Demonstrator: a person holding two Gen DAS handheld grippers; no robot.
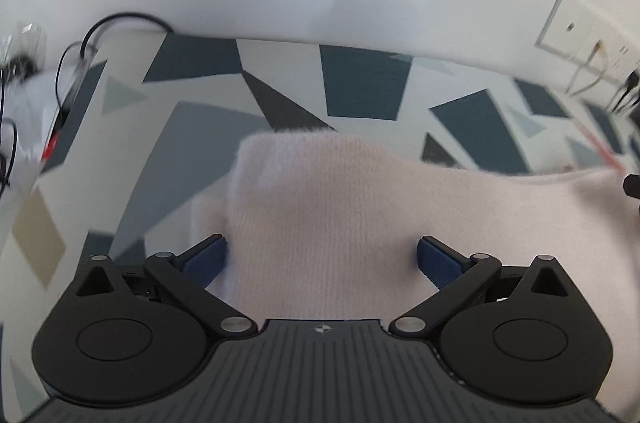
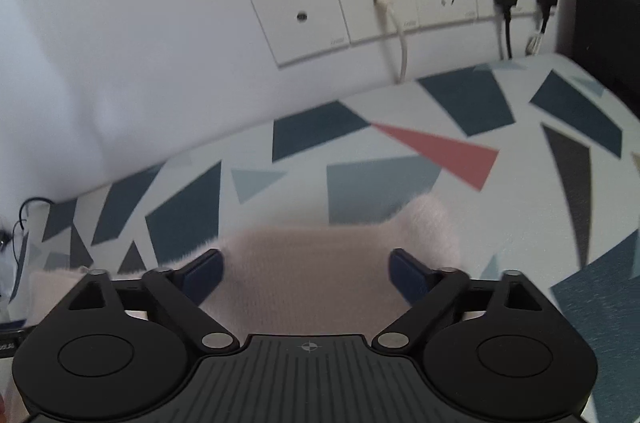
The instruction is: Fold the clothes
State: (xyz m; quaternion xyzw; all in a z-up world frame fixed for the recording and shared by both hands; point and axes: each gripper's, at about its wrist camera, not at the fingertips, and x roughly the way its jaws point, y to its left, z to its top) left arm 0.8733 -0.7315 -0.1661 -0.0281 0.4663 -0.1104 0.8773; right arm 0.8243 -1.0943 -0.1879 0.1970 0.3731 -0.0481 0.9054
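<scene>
A pale pink fuzzy knit garment point(image 1: 360, 207) lies on a table covered with a geometric-patterned cloth point(image 1: 192, 135). My left gripper point(image 1: 322, 257) is open, its blue-padded fingers spread wide on either side of the garment's raised folded edge. In the right wrist view the same garment point(image 2: 312, 275) lies between the spread fingers of my right gripper point(image 2: 306, 269), which is open too. A corner of the knit point(image 2: 430, 219) sticks up beyond its right finger. Whether the pads touch the fabric I cannot tell.
A white wall stands behind the table with a row of sockets point(image 2: 400, 7) and plugged cables point(image 2: 506, 7). Black cables point(image 1: 92, 35) and clutter sit at the far left. A dark object point(image 2: 604, 35) stands at the right table end.
</scene>
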